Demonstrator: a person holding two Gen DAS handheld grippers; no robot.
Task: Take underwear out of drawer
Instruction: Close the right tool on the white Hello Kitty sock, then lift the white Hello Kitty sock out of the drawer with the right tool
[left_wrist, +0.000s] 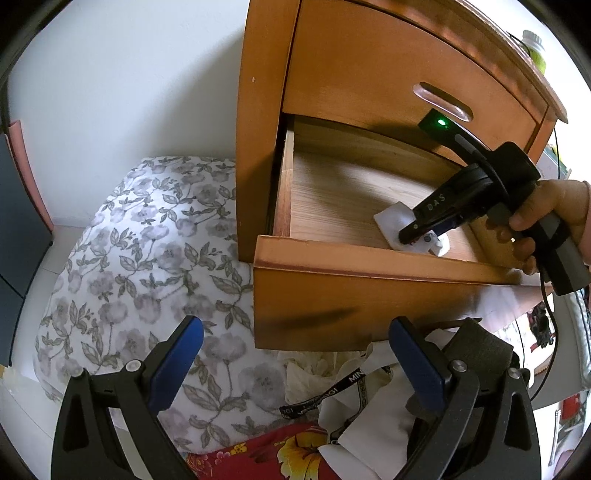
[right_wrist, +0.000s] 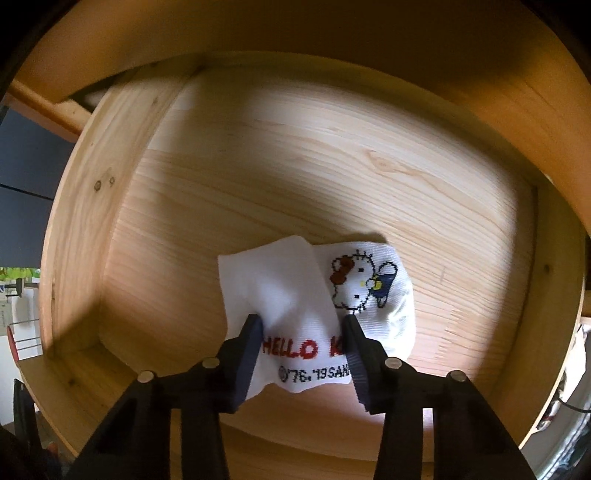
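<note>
The lower drawer (left_wrist: 369, 260) of a wooden nightstand is pulled out. On its bare floor (right_wrist: 295, 166) lies one white piece of underwear (right_wrist: 288, 280) with a cartoon cat print and red lettering, near the front right (left_wrist: 391, 218). A hand (left_wrist: 546, 206) holds my right gripper (left_wrist: 406, 238) down inside the drawer. In the right wrist view that gripper (right_wrist: 302, 323) is partly open, its fingertips resting on the cloth at either side of the lettering, the fabric lying mostly flat between them. My left gripper (left_wrist: 295, 328) hangs wide open below the drawer front, holding nothing.
The upper drawer (left_wrist: 406, 66) is closed. A green bottle (left_wrist: 533, 48) stands on the nightstand top. Floral bedding (left_wrist: 147, 258) lies to the left. A heap of white and black clothes (left_wrist: 351, 406) and red flowered fabric (left_wrist: 277, 454) lie under the drawer front.
</note>
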